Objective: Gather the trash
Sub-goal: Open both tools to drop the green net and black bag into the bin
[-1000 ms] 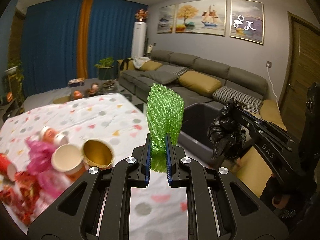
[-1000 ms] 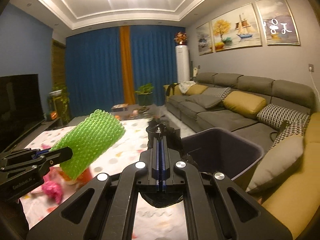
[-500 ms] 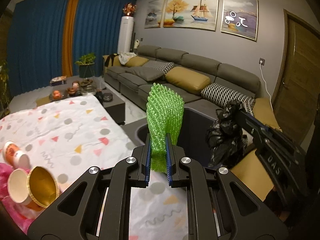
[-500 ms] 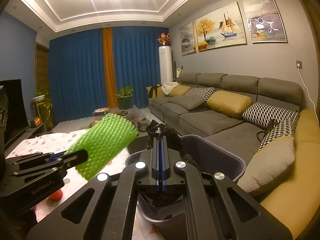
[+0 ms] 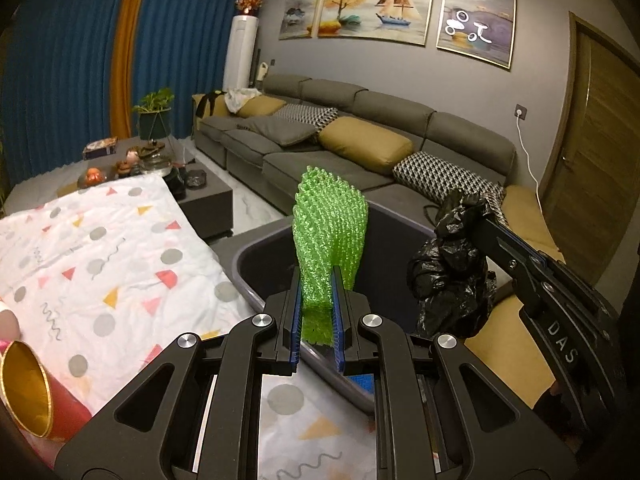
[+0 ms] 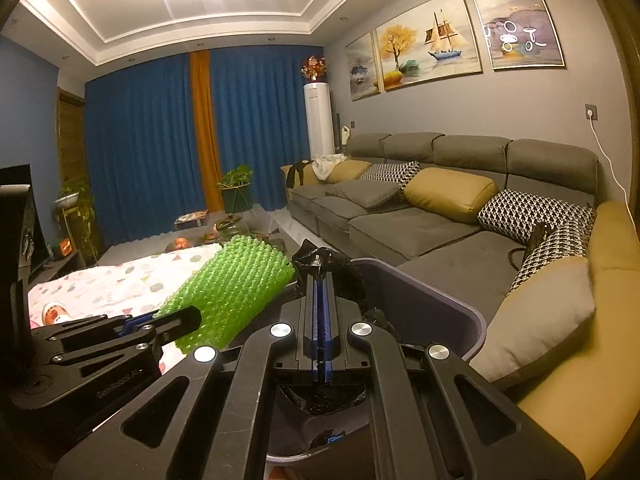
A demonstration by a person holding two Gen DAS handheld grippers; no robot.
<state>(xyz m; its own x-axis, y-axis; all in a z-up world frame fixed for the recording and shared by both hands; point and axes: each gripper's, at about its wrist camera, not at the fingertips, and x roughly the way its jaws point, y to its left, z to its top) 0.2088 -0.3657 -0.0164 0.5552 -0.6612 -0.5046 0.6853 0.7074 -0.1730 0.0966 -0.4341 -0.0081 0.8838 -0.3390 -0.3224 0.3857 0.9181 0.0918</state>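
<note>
Above bin [image 5: 256, 264], green net sleeve [image 5: 330, 236] upright

Both grippers were matte black with cut-out linkage arms. Silver round screws dotted the joints. Blue pads [image 5: 295, 316] lined the fingers.

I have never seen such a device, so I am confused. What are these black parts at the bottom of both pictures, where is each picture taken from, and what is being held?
There is no robot here. A person carries one hand-held gripper in each hand, and a wide-angle camera on each looks forward along its two fingers.

The left wrist view shows the left hand-held gripper shut on a green foam net. The right wrist view shows the right hand-held gripper shut on a crumpled black plastic bag.

Both pieces of trash hang over a dark grey bin. Beside it a table with a white patterned cloth carries a red tube with a gold inside. Behind is a grey sofa.
</note>
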